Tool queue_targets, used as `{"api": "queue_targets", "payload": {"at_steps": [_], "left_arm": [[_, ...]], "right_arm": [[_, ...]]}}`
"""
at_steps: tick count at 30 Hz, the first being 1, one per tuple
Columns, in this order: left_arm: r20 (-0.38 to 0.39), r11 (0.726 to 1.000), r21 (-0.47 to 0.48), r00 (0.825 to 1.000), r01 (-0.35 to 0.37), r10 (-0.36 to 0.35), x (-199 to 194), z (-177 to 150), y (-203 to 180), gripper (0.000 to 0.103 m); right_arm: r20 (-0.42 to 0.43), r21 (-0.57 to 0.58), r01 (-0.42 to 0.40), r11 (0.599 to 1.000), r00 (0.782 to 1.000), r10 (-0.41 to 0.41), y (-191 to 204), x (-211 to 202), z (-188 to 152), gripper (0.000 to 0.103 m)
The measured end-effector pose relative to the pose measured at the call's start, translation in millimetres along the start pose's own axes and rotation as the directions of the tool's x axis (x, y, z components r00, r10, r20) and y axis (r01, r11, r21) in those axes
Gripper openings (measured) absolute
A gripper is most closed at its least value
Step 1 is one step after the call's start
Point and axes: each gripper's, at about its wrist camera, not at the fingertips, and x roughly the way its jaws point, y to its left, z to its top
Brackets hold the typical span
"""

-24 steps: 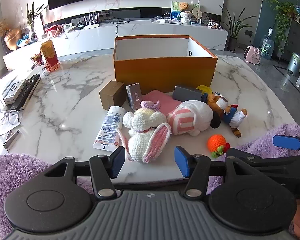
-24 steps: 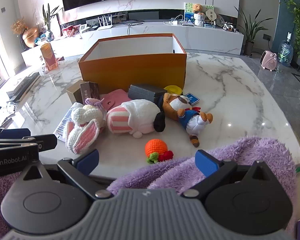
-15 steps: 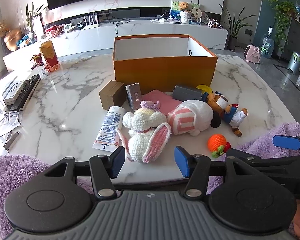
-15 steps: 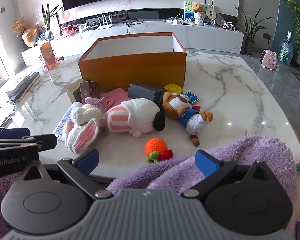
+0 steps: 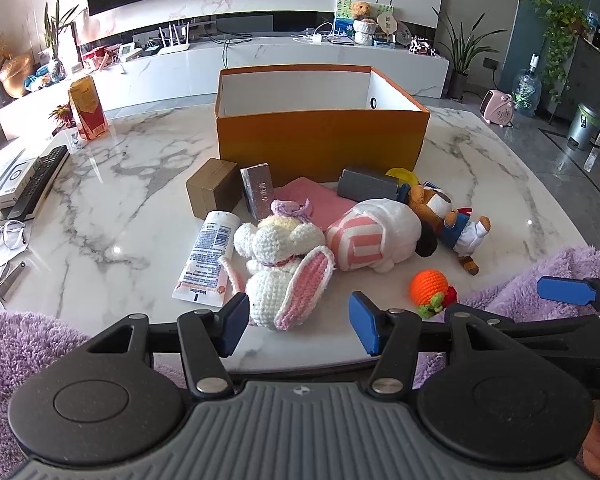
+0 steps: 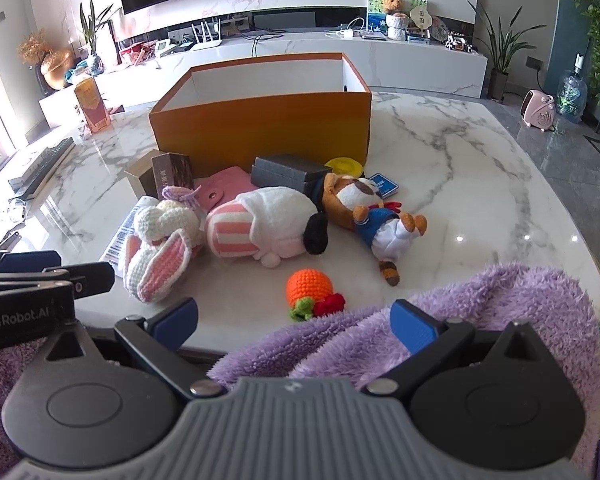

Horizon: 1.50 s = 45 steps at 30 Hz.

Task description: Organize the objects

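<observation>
Both grippers – left gripper [image 5: 294, 328], right gripper [image 6: 294, 320] – gape empty near the crochet bunny [image 5: 284, 268]. A floppy-ear pinch (likely) could drop it short of the orange box [image 5: 320, 140]

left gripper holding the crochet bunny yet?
No: the left gripper is open and empty at the table edge, its blue pads apart, with the crochet bunny lying untouched on the marble just ahead.
</observation>
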Motion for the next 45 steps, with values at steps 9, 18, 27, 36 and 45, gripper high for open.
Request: {"api": "queue_targets", "payload": {"at_steps": [9, 18, 27, 36, 45], "left_arm": [[-0.069, 0.998, -0.003, 0.996, 0.06, -0.06, 26, 12, 9, 0.054], [-0.15, 0.997, 0.049, 0.987, 0.067, -0.059, 70, 33, 17, 0.061], [-0.231, 0.979, 0.191, 0.973, 0.069, -0.023, 115, 36, 9, 0.07], [-0.291, 0.974, 0.212, 0.957, 0.082, -0.018, 139, 39, 6, 0.073], [-0.314, 0.976, 0.211, 0.949, 0.059, 0.011, 150, 28, 10, 0.068]], "right_arm": [[-0.06, -0.011, -0.066, 0.998, 0.996, 0.066, -1, 25, 17, 0.084], [-0.16, 0.067, -0.147, 0.987, 0.975, 0.156, -1, 76, 55, 0.078], [-0.245, 0.36, -0.138, 0.923, 0.94, 0.236, -19, 133, 81, 0.086], [-0.299, 0.483, -0.082, 0.872, 0.92, 0.252, -18, 166, 84, 0.092], [-0.287, 0.48, -0.099, 0.872, 0.921, 0.263, -17, 175, 74, 0.087]]}}
